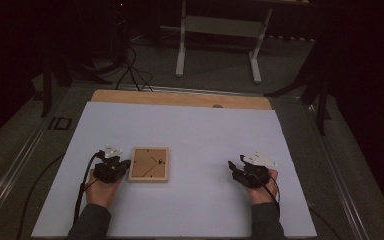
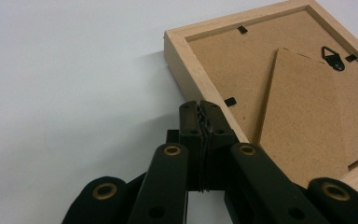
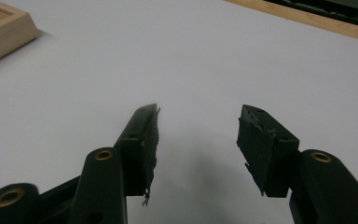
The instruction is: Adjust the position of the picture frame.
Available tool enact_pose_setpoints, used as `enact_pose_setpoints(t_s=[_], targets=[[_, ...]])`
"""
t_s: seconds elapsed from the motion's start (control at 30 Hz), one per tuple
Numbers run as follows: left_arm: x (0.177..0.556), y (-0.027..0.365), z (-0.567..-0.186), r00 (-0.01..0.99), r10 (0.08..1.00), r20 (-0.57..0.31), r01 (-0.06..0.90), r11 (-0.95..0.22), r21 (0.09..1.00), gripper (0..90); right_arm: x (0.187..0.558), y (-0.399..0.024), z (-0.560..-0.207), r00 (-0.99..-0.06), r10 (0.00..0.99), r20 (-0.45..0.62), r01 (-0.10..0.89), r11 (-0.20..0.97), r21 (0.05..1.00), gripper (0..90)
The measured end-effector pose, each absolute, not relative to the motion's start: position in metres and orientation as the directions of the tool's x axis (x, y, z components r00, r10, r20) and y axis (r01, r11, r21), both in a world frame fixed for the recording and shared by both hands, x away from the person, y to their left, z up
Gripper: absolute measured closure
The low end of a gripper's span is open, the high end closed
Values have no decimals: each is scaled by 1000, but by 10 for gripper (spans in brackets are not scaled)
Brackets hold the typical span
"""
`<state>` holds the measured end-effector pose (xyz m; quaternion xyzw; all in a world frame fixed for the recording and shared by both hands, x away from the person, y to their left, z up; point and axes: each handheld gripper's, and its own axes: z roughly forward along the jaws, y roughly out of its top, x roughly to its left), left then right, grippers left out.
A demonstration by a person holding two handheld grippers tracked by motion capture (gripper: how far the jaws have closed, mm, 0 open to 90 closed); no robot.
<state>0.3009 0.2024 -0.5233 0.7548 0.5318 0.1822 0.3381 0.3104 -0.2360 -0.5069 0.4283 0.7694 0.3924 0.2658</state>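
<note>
Frame [image 1: 149,164] lay face down near the front-left of the white sheet [image 1: 190,135] covering the bench, its cardboard back, fold-out stand [image 2: 303,121] and small hanging hook [image 2: 333,58] turned upward — presumably so the backing could be worked on. Just beside the frame's left edge, the left hand-held gripper [image 2: 199,109] rested with its jaws clenched together on nothing, the tips touching or nearly touching the wooden rim; to me it looked set to nudge or steady the frame rather than lift it. Well away from the frame, off to its right, the right hand-held gripper [image 3: 198,126] sat low over the bare sheet, jaws released and wide apart — waiting, I judged, for its turn.
</note>
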Motion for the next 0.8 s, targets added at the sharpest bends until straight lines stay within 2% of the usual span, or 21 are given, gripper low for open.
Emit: enact_pose_setpoints(t_s=[0.1,0.43,0.8], targets=[[301,200,-524,374,923,-92,678,-204,707,883,310,-233,-508,-505,862,-45,458,311,833,475],[301,192,-525,390,916,-93,673,-215,708,883,309,-212,-512,-545,837,-46,451,340,825,493],[302,184,-526,398,912,-102,667,-211,715,883,309,-187,-517,-586,808,-58,439,377,816,640]])
